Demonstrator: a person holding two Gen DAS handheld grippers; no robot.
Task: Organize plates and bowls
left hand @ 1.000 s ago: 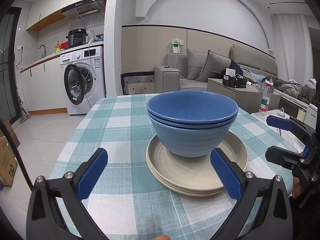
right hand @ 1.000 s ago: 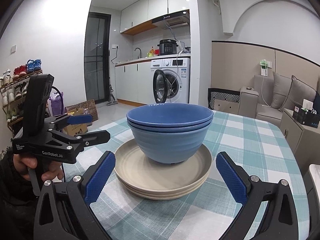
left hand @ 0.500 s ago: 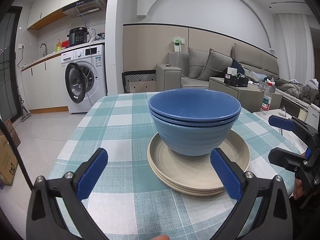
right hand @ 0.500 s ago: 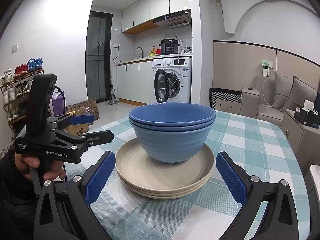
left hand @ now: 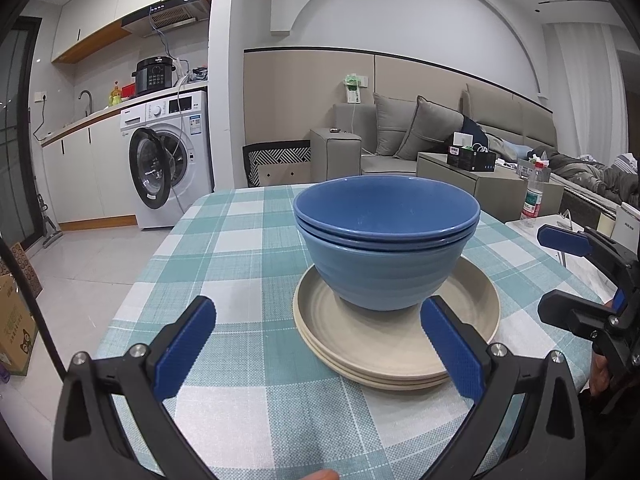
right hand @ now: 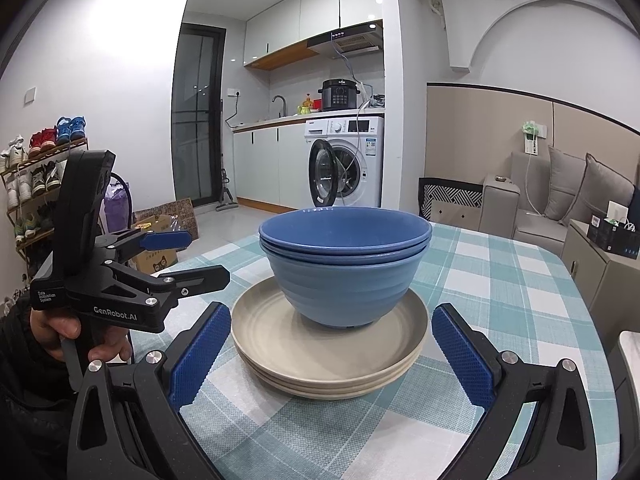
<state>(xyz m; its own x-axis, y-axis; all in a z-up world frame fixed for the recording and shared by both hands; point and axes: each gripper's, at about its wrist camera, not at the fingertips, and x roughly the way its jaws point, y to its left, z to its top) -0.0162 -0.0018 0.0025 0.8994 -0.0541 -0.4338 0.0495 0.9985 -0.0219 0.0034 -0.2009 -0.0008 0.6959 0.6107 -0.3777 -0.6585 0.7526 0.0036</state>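
Nested blue bowls (left hand: 386, 248) stand on a stack of beige plates (left hand: 384, 344) on the checked tablecloth; the bowls (right hand: 344, 264) and plates (right hand: 320, 356) also show in the right wrist view. My left gripper (left hand: 320, 344) is open and empty, just short of the stack's near left side. My right gripper (right hand: 332, 352) is open and empty, its blue pads (right hand: 200, 352) flanking the plates' near rim without touching. Each gripper shows in the other's view, the right one (left hand: 560, 272) at the right edge and the left one (right hand: 180, 256) at the left.
The table's teal and white cloth (left hand: 248, 264) extends beyond and left of the stack. A washing machine (left hand: 168, 168) with its door open, a sofa (left hand: 420, 132) and side tables stand beyond the table. Cardboard boxes (right hand: 164, 236) lie on the floor.
Both grippers have drifted slightly; the stack sits a little differently in each view. Both stay open and empty, and the bowls and plates have not moved.
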